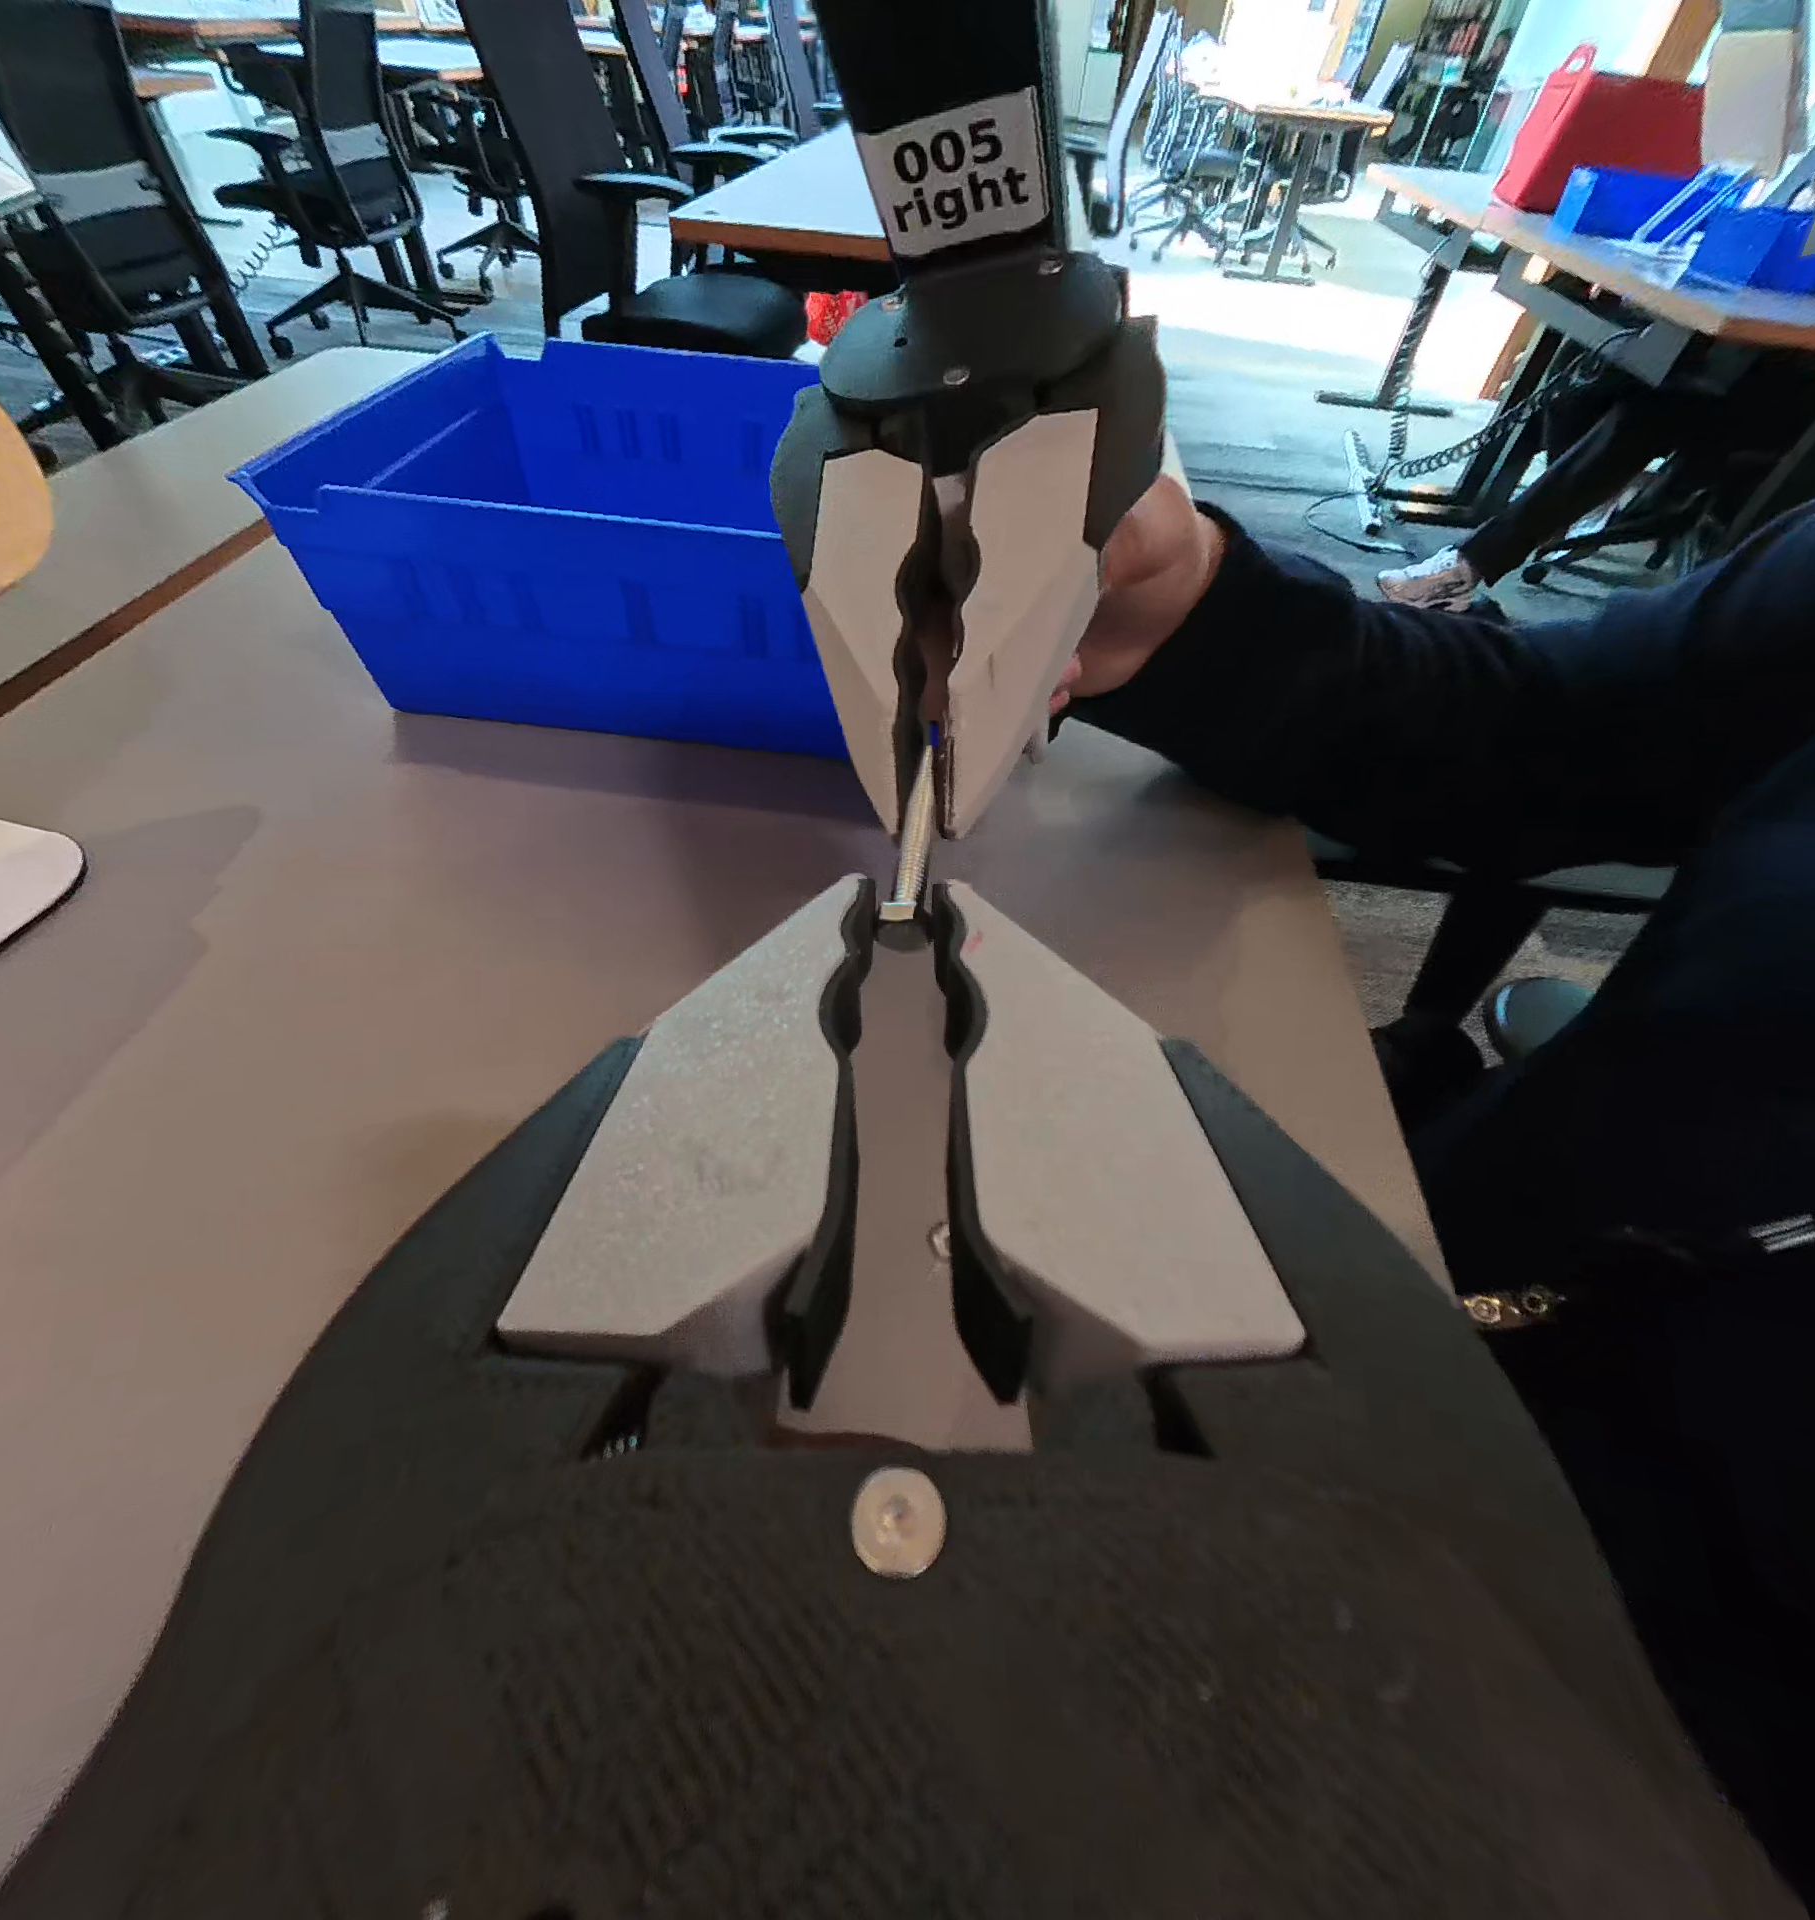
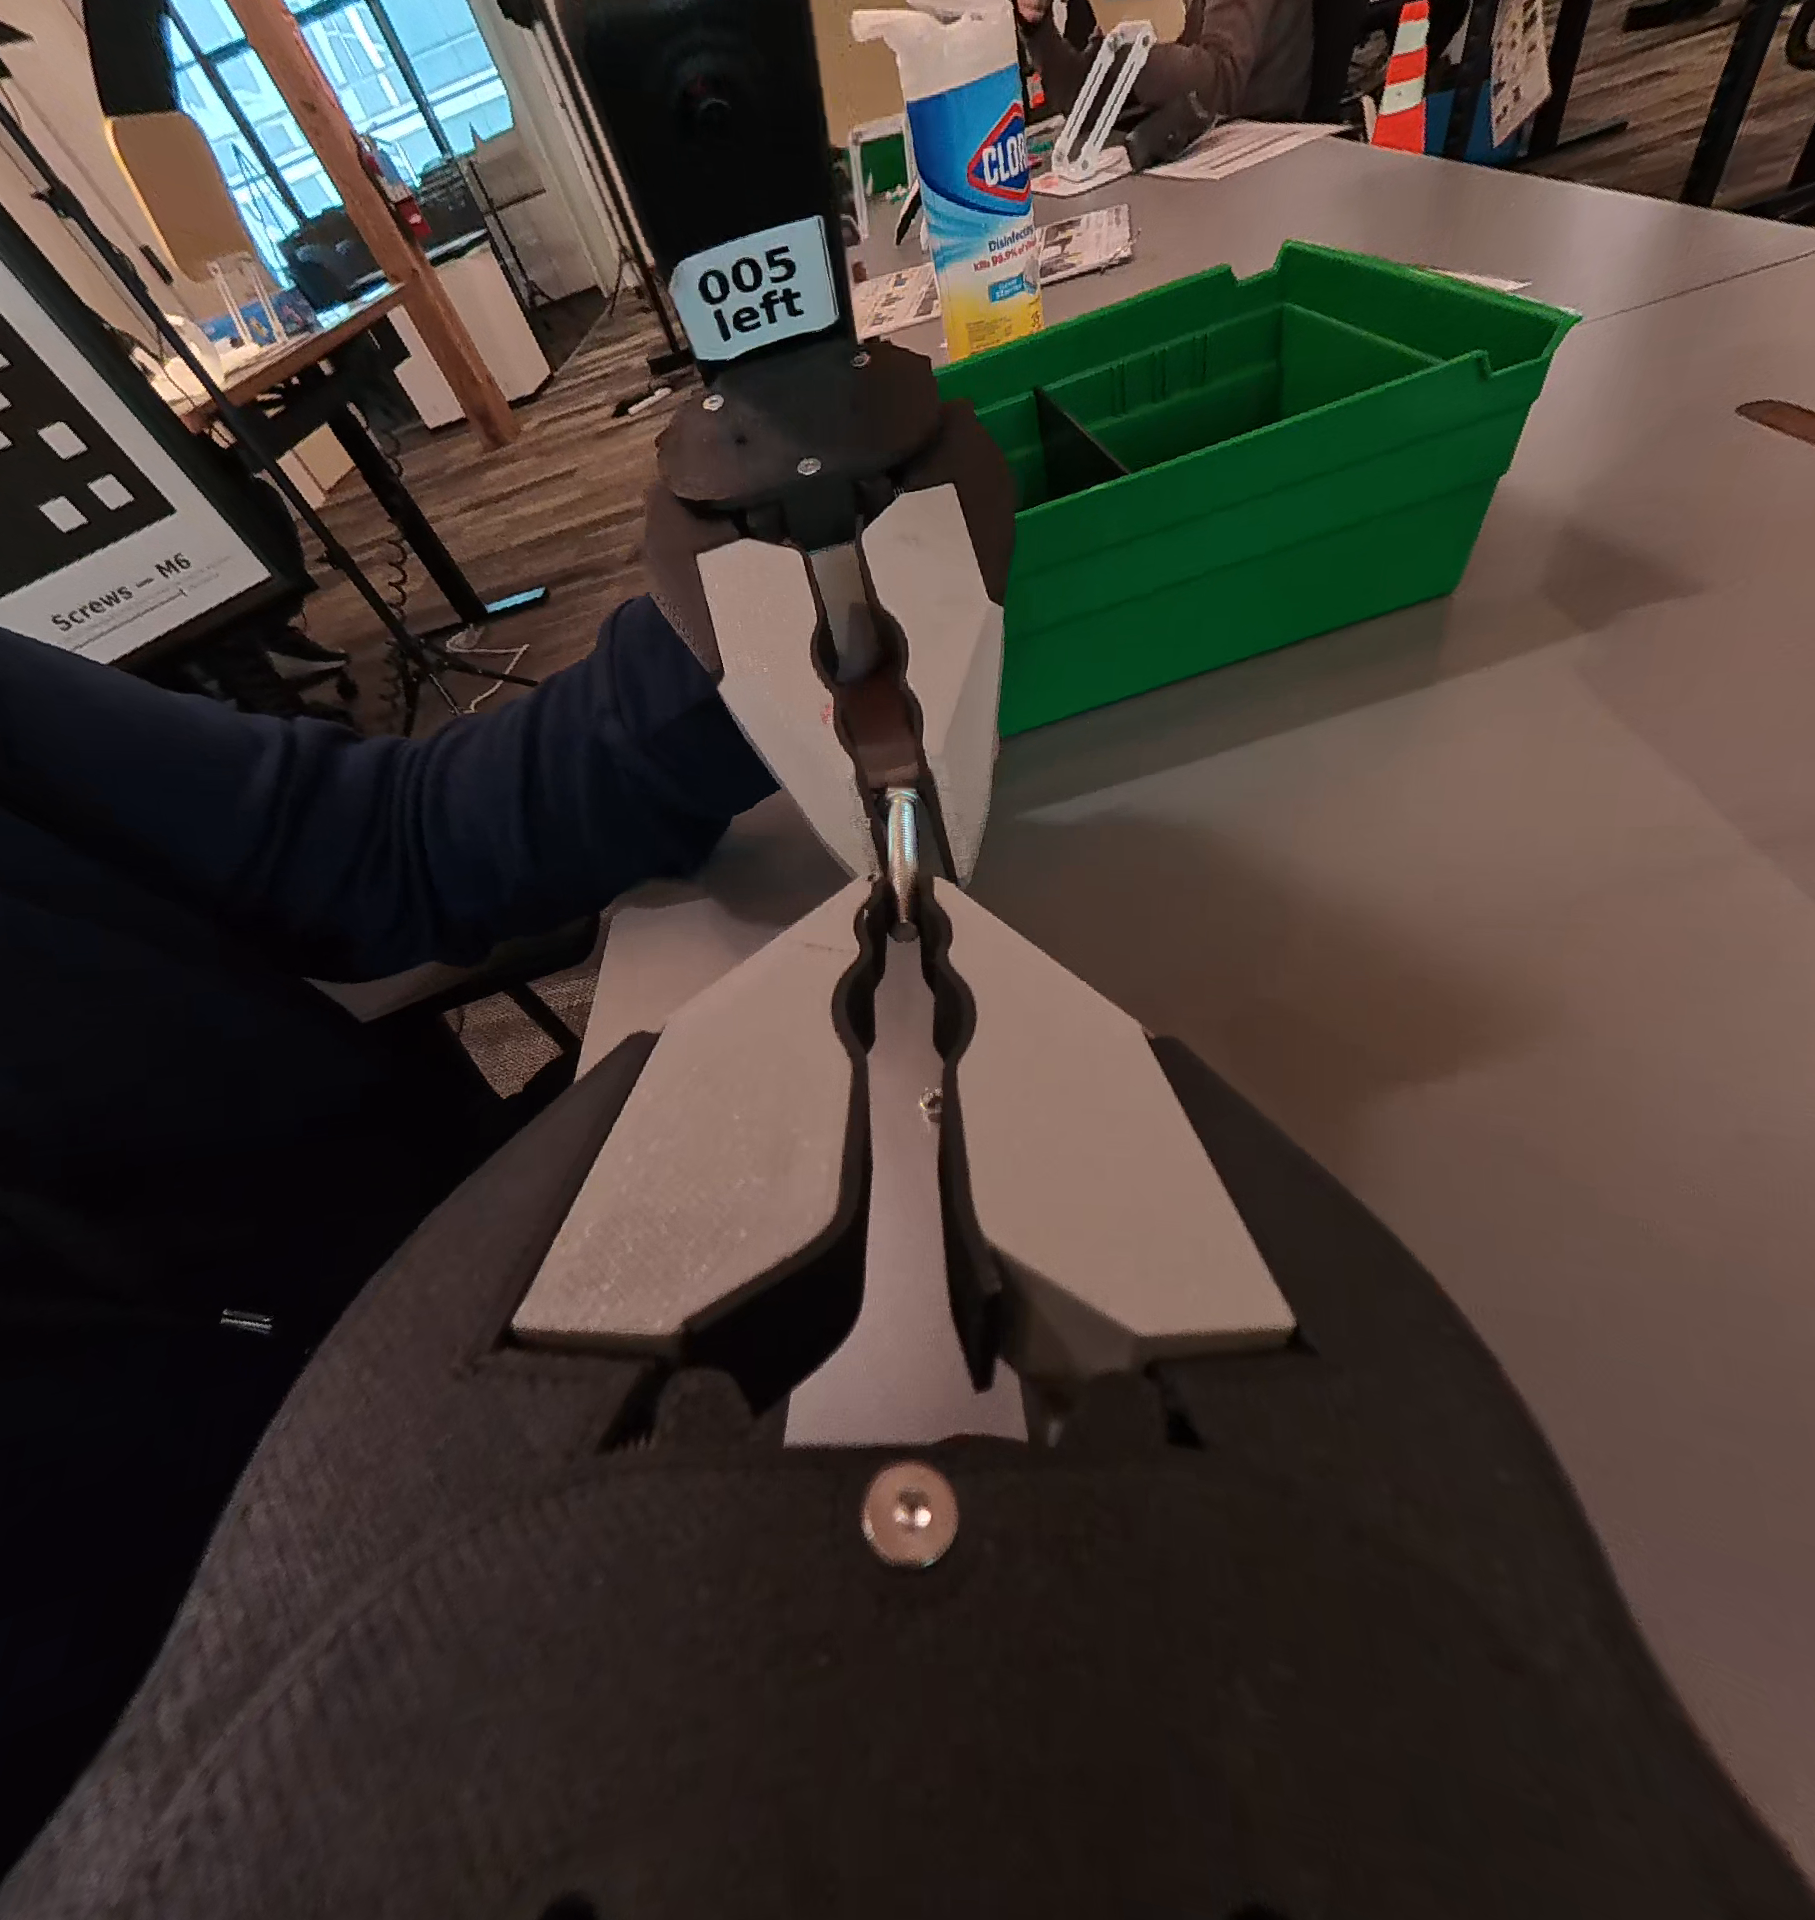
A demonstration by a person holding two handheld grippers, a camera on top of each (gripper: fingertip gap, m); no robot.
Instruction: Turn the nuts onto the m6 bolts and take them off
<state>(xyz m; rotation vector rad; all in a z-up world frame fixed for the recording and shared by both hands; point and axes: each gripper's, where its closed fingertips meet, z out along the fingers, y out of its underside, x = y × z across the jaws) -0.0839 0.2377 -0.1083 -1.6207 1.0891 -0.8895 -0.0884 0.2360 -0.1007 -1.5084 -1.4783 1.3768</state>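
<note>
A silver M6 bolt (image 1: 913, 831) is held in the air between the two grippers, above the grey table (image 1: 467, 935). My left gripper (image 1: 903, 906) is shut on its hex head. My right gripper (image 1: 921, 826) comes from above in the left wrist view and is shut on the threaded shank. In the right wrist view the bolt (image 2: 899, 847) runs from my right gripper (image 2: 903, 916) up into the left gripper (image 2: 913, 878). A loose nut (image 1: 939, 1242) lies on the table beneath the grippers; it also shows in the right wrist view (image 2: 926, 1101).
A blue bin (image 1: 570, 582) stands on the table behind the right gripper. A green divided bin (image 2: 1246, 551) stands behind the left gripper, with a wipes canister (image 2: 976, 187) beyond it. The person's dark sleeves (image 2: 363, 810) reach in from the table's edge. My two grippers' fingertips are within a few centimetres of each other.
</note>
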